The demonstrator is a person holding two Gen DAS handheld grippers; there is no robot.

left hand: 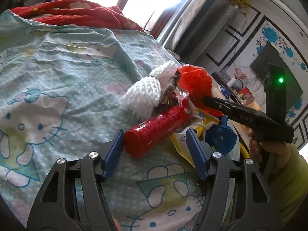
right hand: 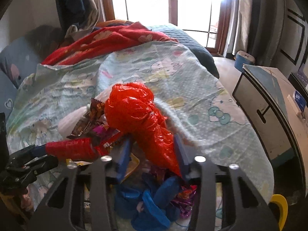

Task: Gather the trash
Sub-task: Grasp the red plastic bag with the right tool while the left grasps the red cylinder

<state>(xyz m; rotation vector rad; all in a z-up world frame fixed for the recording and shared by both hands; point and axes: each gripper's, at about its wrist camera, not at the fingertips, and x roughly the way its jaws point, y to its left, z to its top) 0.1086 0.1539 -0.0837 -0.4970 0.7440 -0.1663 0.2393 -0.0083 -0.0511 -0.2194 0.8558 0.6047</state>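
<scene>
1. My left gripper (left hand: 154, 134) gapes wide, red tube (left hand: 154, 130) lying between its fingers on the bedsheet (left hand: 57, 67).
2. My right gripper (right hand: 152, 150) straddles the red plastic bag (right hand: 138, 113) (contact unclear), twelve o'clock.

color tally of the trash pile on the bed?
Red: 2, plastic bag, tube
Blue: 1, crumpled bag
Yellow: 1, packet
Brown: 1, foil wrapper
Purple: 1, foil wrapper
Total: 6

Cartoon bedsheet (left hand: 57, 80), red blanket (right hand: 107, 40), window (right hand: 165, 2)
</scene>
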